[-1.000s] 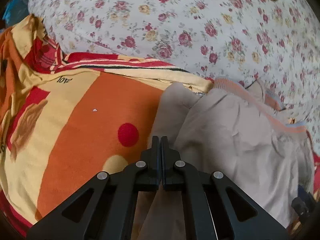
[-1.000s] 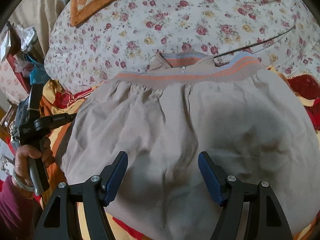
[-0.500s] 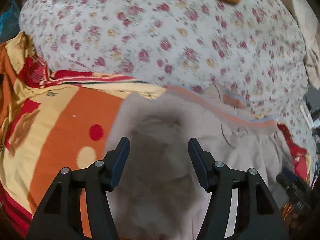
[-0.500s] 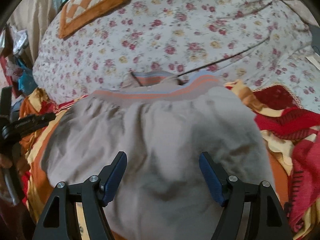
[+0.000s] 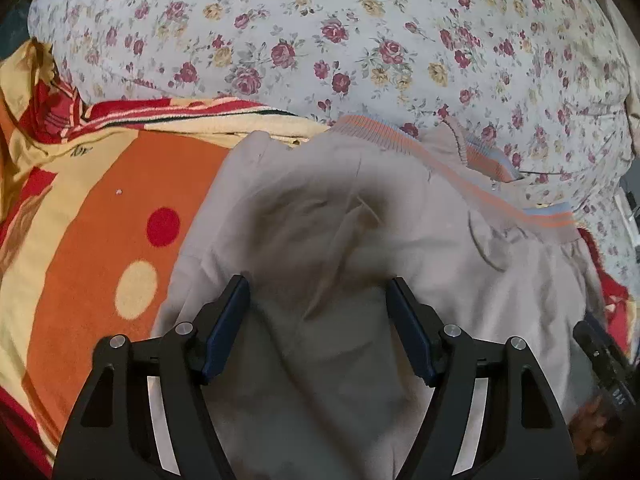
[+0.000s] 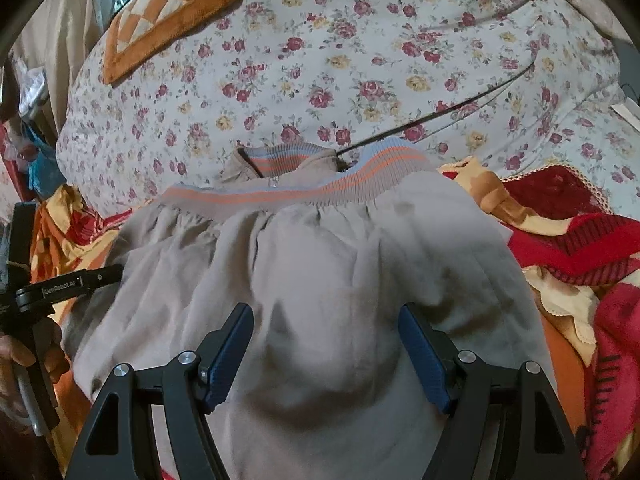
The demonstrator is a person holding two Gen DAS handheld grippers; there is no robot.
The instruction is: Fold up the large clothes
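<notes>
Left gripper (image 5: 318, 320) opening, right gripper (image 6: 326, 348) released above jacket (image 6: 320, 264); checkered cushion (image 6: 168, 16) only right view.

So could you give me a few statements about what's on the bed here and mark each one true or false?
1. The beige jacket has a ribbed band with orange and blue stripes. True.
2. The right gripper is clamped shut on the jacket. False: its blue pads stand apart above the cloth.
3. The jacket lies partly on an orange and red blanket. True.
4. The sheet beyond the jacket is plain white. False: the sheet has a rose print.
5. The left gripper holds a sleeve. False: its jaws are opening, with nothing pinched between them.
</notes>
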